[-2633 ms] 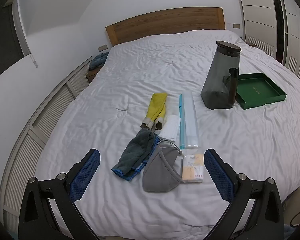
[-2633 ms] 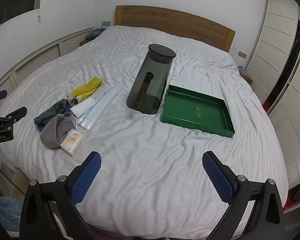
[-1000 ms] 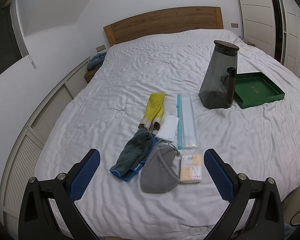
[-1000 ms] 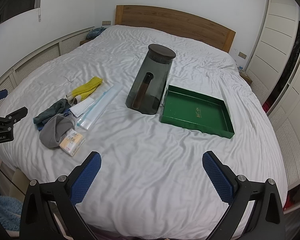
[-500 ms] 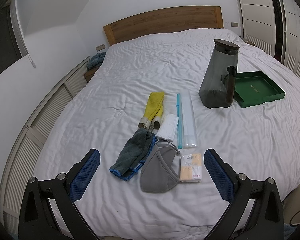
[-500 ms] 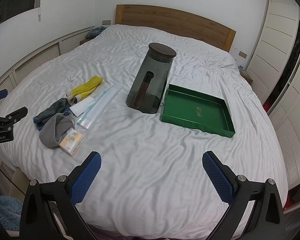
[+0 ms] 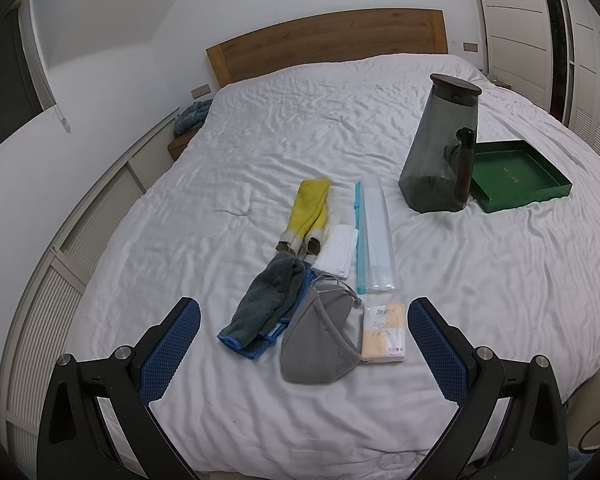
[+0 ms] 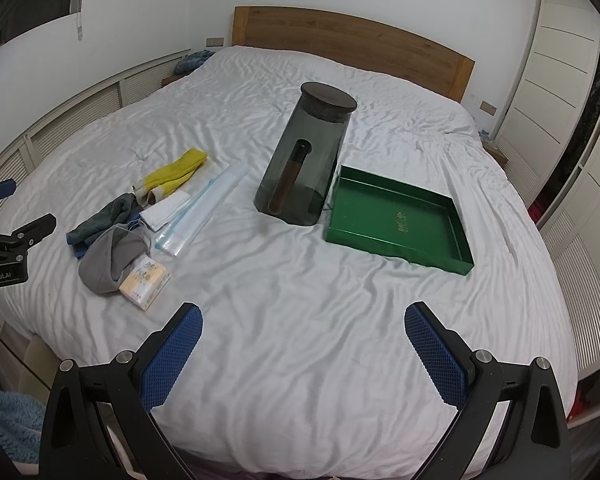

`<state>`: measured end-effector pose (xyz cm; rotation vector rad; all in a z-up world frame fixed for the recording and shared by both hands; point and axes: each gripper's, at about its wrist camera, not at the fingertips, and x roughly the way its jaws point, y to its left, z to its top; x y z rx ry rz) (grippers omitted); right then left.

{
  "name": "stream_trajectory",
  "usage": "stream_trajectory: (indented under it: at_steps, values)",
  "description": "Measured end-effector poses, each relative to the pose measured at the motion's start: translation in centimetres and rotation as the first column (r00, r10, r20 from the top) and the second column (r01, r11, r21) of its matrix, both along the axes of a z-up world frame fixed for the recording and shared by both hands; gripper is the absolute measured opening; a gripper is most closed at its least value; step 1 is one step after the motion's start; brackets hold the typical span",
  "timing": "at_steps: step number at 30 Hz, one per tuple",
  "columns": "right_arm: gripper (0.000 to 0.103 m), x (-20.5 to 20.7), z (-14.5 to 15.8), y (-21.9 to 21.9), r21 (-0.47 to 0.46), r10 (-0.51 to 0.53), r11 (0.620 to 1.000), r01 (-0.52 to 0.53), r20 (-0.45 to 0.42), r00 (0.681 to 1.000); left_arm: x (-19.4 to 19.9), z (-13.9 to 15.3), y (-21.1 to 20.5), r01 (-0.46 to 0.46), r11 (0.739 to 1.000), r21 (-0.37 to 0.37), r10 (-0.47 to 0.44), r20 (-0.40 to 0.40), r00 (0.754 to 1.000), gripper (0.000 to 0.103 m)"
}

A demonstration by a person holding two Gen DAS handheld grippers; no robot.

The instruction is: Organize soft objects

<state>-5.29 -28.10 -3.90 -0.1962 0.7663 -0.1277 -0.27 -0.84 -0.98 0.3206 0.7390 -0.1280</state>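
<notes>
The soft objects lie in a compact cluster on the bed (image 7: 260, 152), near its foot edge and toward the side with the slatted wall panels. The cluster holds a grey face mask (image 7: 320, 344), a dark grey cloth (image 7: 266, 296) lying on a blue-edged one, a pair of yellow socks (image 7: 310, 210), a small white folded cloth (image 7: 338, 252), a long clear zip bag (image 7: 376, 236) and a tissue pack (image 7: 384, 332). The mask touches the tissue pack and overlaps the dark cloth; the zip bag lies just beside the white cloth.

A green tray (image 8: 400, 220) rests flat farther along the foot edge toward the wardrobe side, open side up and empty. It is probably the receptacle for the soft items. A smoked jar with a dark lid (image 8: 304, 160) stands upright just beside the tray, between it and the cluster.

The left gripper (image 7: 304, 340) hangs above the foot edge with its fingers spread wide, the mask and tissue pack framed between them. This alignment suits a descent onto the nearest item. It holds nothing.

The right gripper (image 8: 304, 340) is held over bare sheet at the foot edge, fingers likewise spread and empty, facing the jar and tray. This position suits receiving or steadying at the tray.

No item has yet been moved into the tray; the task appears to be at its start.
</notes>
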Motion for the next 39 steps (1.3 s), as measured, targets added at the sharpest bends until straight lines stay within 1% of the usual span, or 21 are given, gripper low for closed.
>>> stream_trajectory:
  at_steps: [5, 26, 39]
  values:
    - [0.103, 0.5, -0.1, 0.0, 0.001, 0.004, 1.0, -0.004, -0.008, 1.0, 0.2, -0.4, 0.3, -0.003, 1.0, -0.001, 0.003, -0.006, 1.0, 0.102]
    - [0.103, 1.6, -0.5, 0.1, -0.003, 0.013, 1.0, -0.013, -0.024, 1.0, 1.3, -0.5, 0.5, 0.0, 1.0, -0.002, 0.0, -0.036, 0.999, 0.102]
    - [0.103, 3.8, -1.1, 0.3, -0.004, 0.034, 0.999, -0.034, -0.05, 0.998, 2.9, -1.1, 0.2, 0.003, 1.0, 0.007, -0.003, -0.065, 0.998, 0.102]
